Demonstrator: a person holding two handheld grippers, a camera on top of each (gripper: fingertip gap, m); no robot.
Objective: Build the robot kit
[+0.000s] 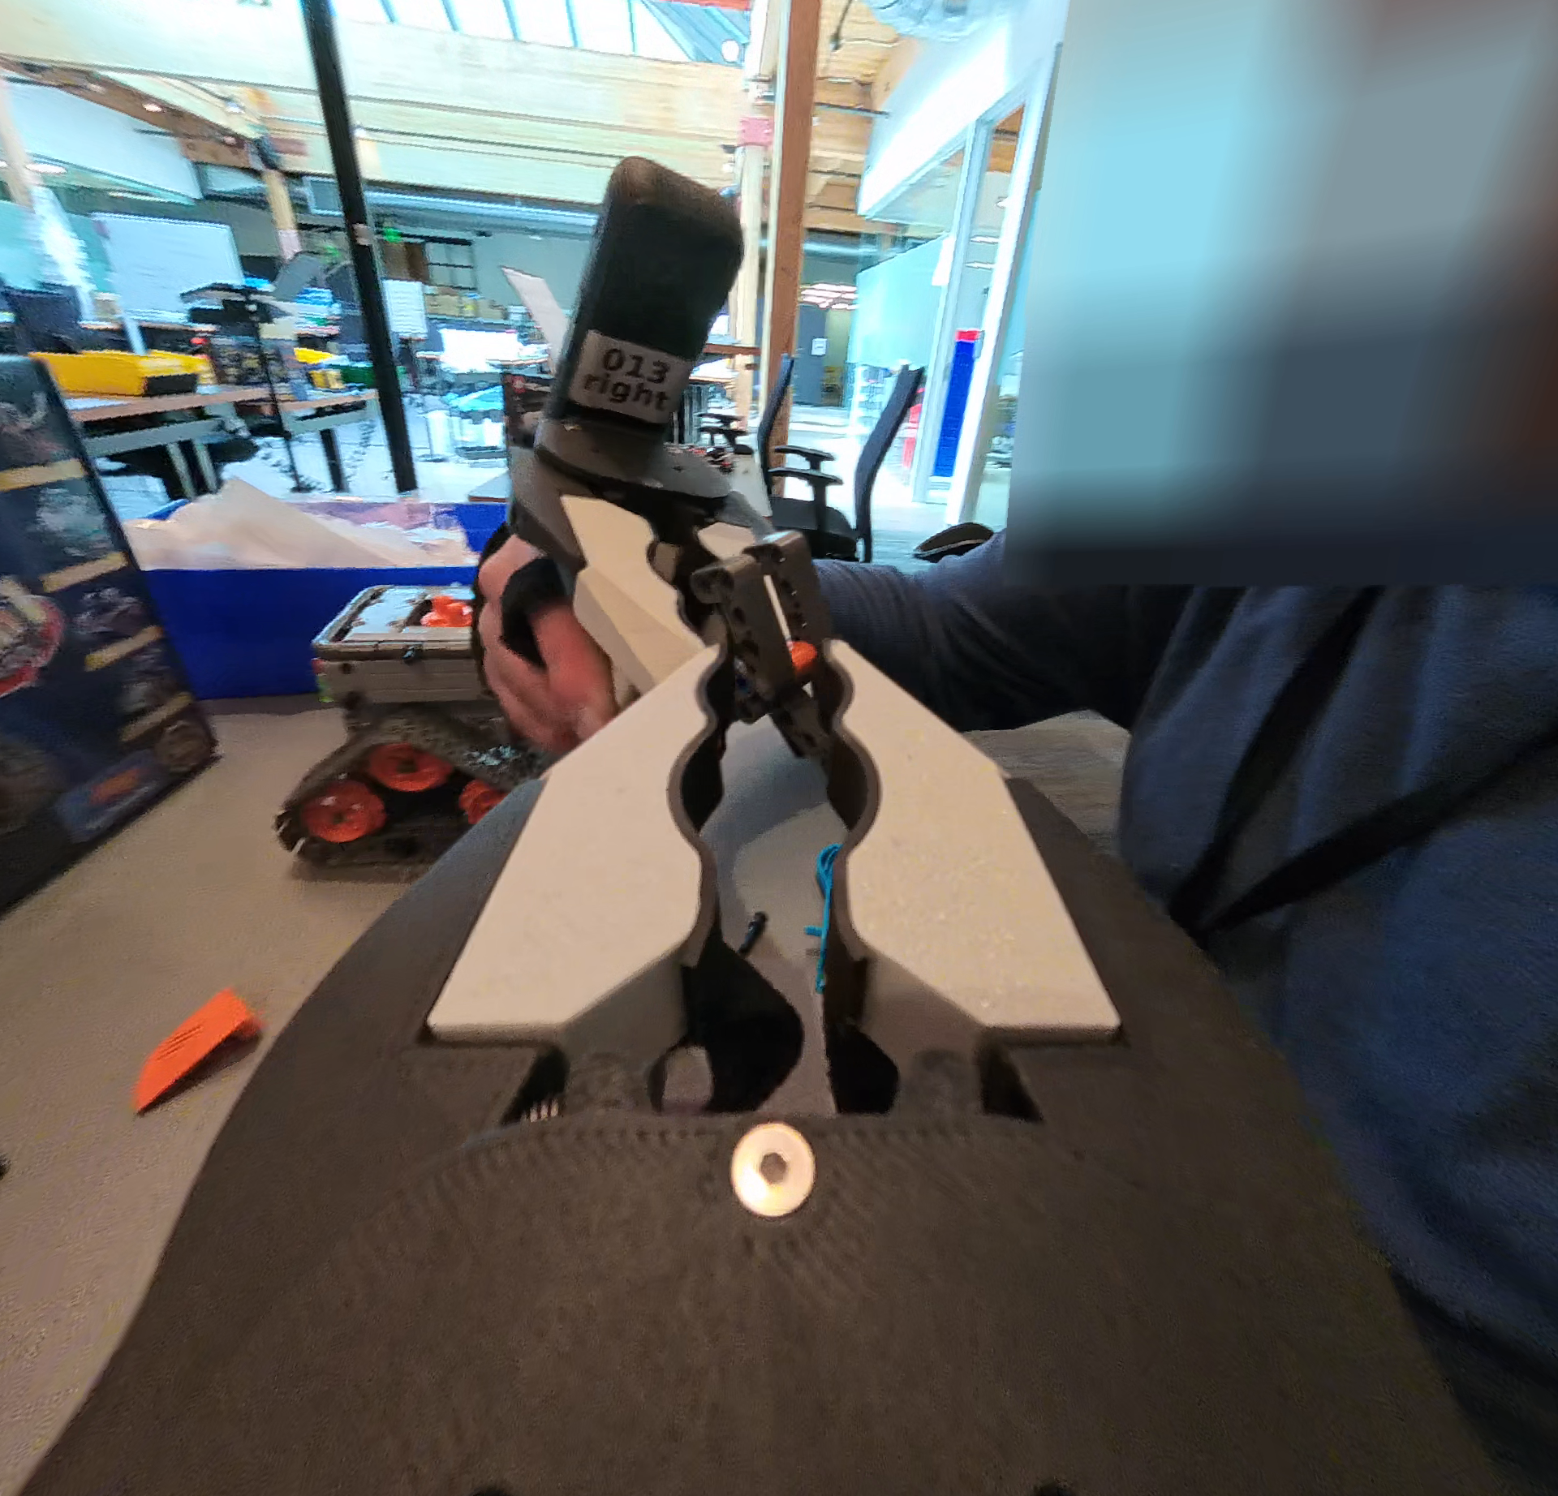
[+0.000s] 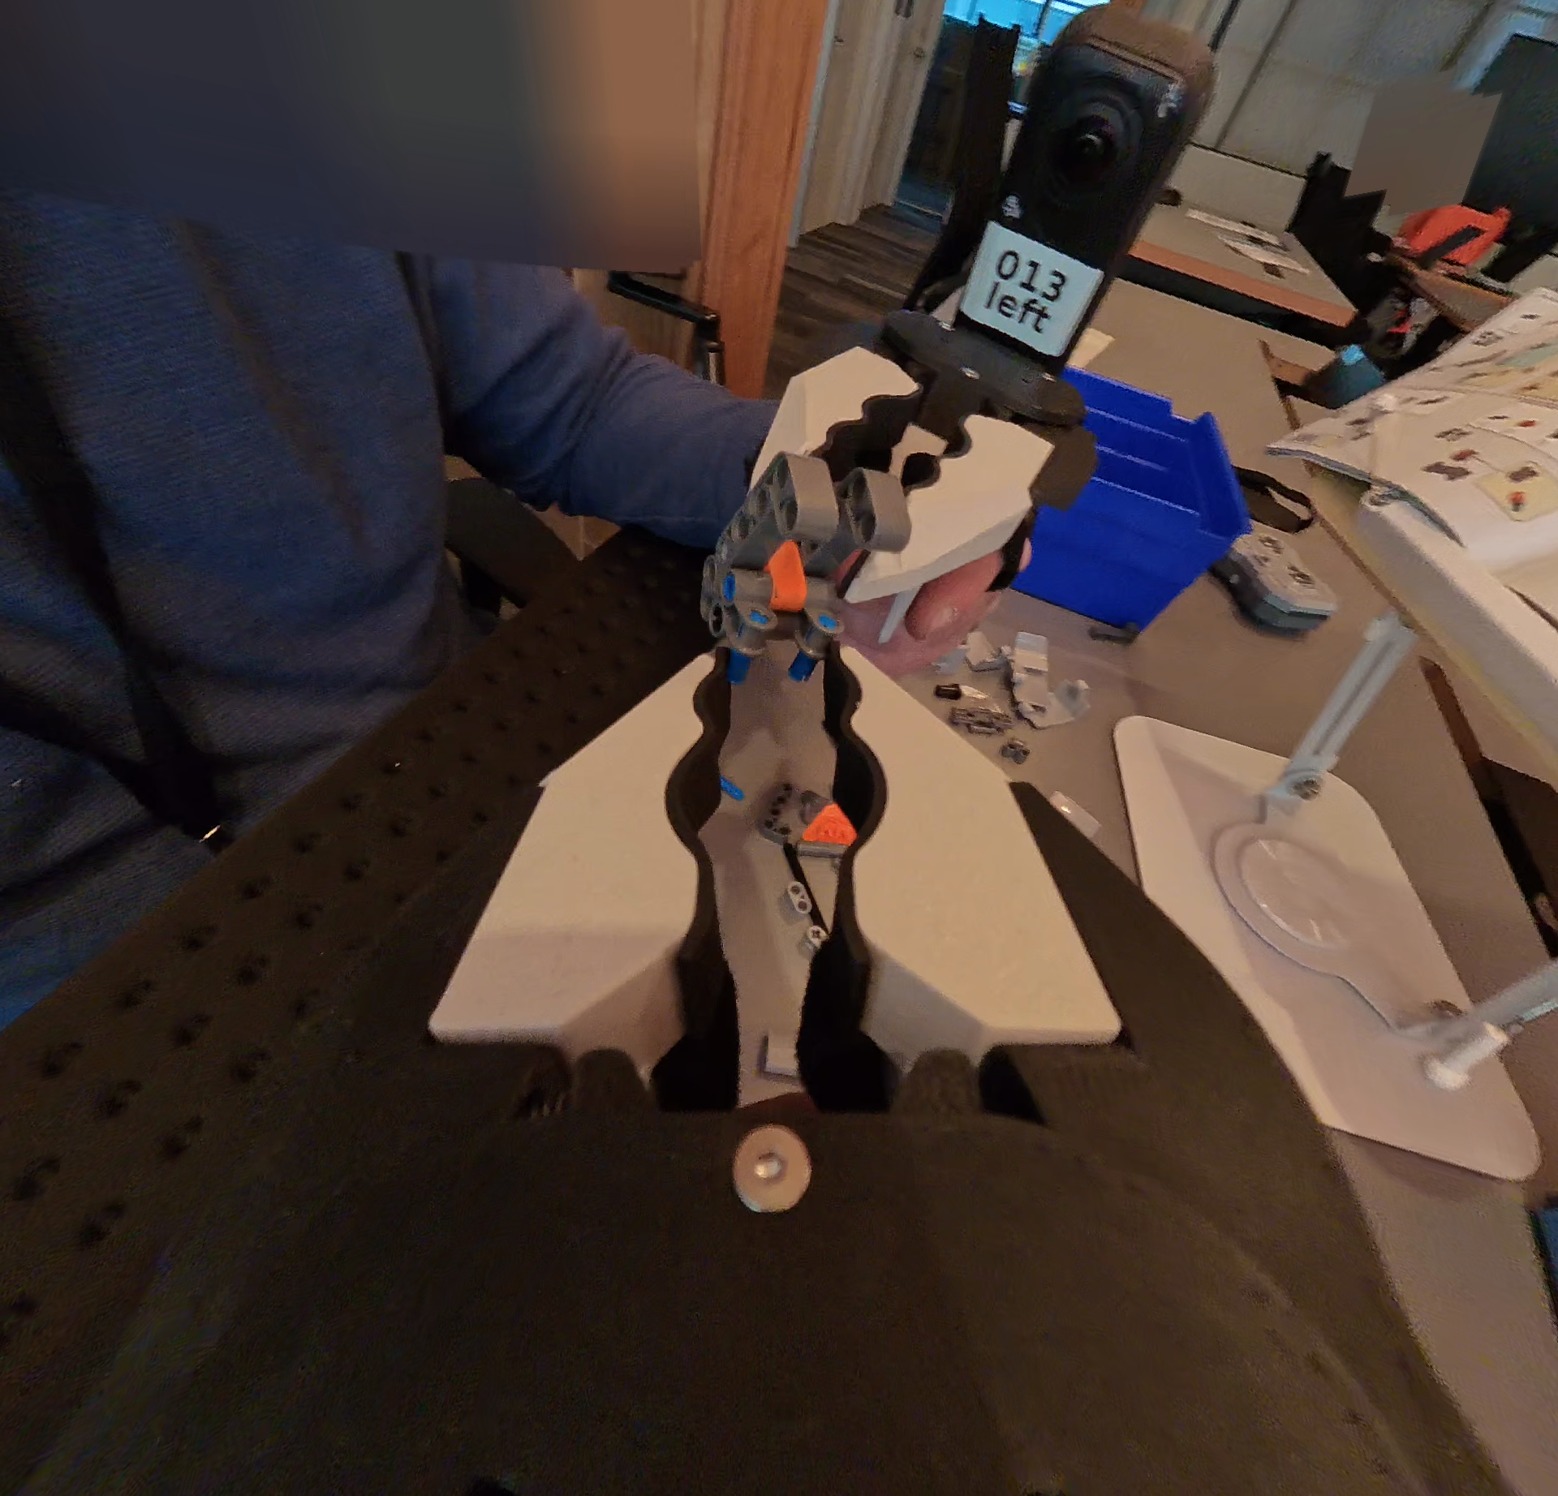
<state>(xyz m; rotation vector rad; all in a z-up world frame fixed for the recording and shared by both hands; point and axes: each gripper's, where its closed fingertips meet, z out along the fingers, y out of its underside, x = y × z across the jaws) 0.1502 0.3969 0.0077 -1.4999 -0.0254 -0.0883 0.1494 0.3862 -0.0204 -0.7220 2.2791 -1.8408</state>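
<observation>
A small grey beam assembly (image 1: 763, 613) with an orange piece and blue pins is held in the air between both grippers. In the left wrist view my left gripper (image 1: 771, 667) is closed on its near end, and the right gripper (image 1: 674, 562) comes in from the far side and clamps its upper beams. In the right wrist view the assembly (image 2: 780, 545) hangs at my right gripper (image 2: 776, 663), whose tips flank its blue pins, while the left gripper (image 2: 877, 478) pinches the grey beam ends from behind. A hand holds each gripper.
A tracked model with orange wheels (image 1: 396, 747), a blue bin (image 1: 320, 613), a printed box (image 1: 67, 613) and a loose orange piece (image 1: 198, 1042) are on the grey table. Right view: a blue bin (image 2: 1130, 511), loose grey parts (image 2: 1020, 680), small parts below the fingers (image 2: 809, 832), a white magnifier stand (image 2: 1307, 908), a booklet (image 2: 1475, 444). My left and right fingertips are right by each other.
</observation>
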